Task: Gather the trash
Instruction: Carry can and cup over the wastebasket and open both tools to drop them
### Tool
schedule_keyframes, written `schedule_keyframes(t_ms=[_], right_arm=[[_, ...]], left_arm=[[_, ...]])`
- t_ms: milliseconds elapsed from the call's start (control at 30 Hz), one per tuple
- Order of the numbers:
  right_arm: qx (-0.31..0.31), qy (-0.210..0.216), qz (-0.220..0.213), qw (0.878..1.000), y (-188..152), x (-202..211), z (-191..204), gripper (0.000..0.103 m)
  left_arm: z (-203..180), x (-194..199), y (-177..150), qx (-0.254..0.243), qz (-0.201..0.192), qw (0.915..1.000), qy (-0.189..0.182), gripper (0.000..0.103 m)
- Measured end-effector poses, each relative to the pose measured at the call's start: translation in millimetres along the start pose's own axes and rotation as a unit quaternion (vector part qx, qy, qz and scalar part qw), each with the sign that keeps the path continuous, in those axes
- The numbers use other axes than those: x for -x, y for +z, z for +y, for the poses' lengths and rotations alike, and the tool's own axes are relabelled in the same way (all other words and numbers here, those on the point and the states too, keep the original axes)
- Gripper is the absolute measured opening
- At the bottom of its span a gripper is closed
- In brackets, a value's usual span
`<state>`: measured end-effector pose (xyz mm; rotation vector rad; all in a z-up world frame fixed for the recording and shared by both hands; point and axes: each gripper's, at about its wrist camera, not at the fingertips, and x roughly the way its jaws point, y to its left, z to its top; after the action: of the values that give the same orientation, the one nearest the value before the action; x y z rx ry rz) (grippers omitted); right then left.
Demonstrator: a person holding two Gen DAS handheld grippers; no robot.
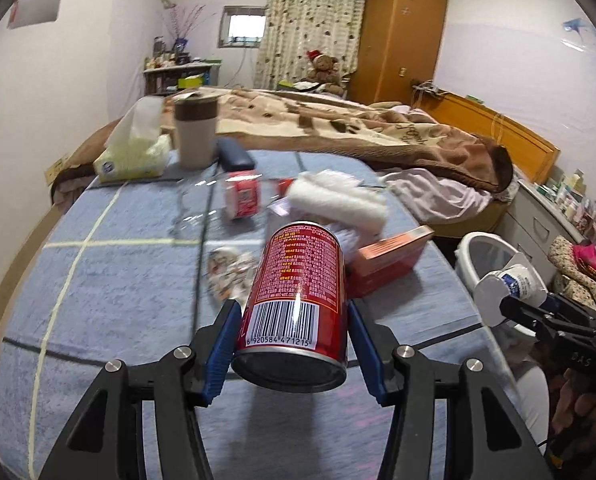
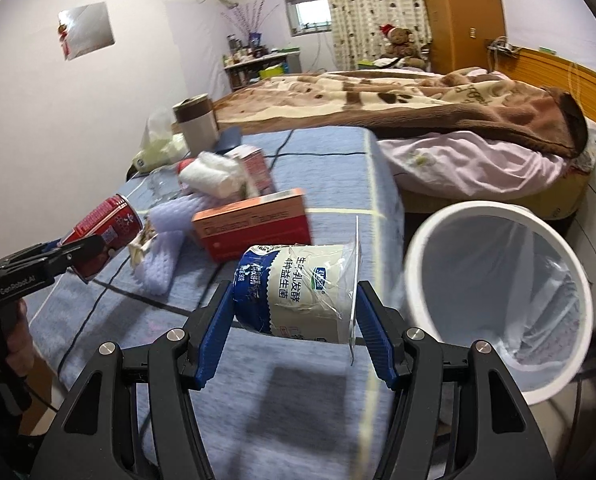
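Trash is in both your claws now. Your left gripper (image 1: 293,344) squeezes a red metal drink can (image 1: 298,292) by its sides, lifted off the blue checked table cloth (image 1: 109,292) so you can carry it. More bits lie in the middle, like an orange cardboard box (image 2: 253,224). Your right gripper (image 2: 293,320) pinches a blue and white plastic yogurt cup (image 2: 298,288) sideways, close to the round white bin (image 2: 498,300), so I think it drops in first.
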<state>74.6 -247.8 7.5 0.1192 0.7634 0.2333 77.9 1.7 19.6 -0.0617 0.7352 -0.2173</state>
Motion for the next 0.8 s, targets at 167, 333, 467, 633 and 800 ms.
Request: schedule_keyframes(t_ms=[167, 333, 467, 633, 800], right_arm=[[-0.021, -0.021, -0.006, 1.0, -4, 6, -24, 0.062], [-0.046, -0.048, -0.007, 0.998, -10, 12, -49, 0.062], [-0.064, -0.069, -0.003, 0.996, -14, 12, -67, 0.062], [-0.08, -0.09, 0.001, 0.993, -17, 12, -87, 0.062], [-0.091, -0.104, 0.01, 0.99, -19, 9, -102, 0.062]], left_arm=[[-44, -12, 11, -0.031, 0.004, 0.9988, -0.038, 0.054], [-96, -33, 19, -0.065, 0.016, 0.994, -0.087, 0.054], [-132, -48, 22, -0.091, 0.024, 0.9887, -0.117, 0.054], [-174, -70, 22, -0.121, 0.039, 0.9807, -0.148, 0.054], [-206, -95, 21, -0.143, 0.054, 0.9737, -0.169, 0.054]])
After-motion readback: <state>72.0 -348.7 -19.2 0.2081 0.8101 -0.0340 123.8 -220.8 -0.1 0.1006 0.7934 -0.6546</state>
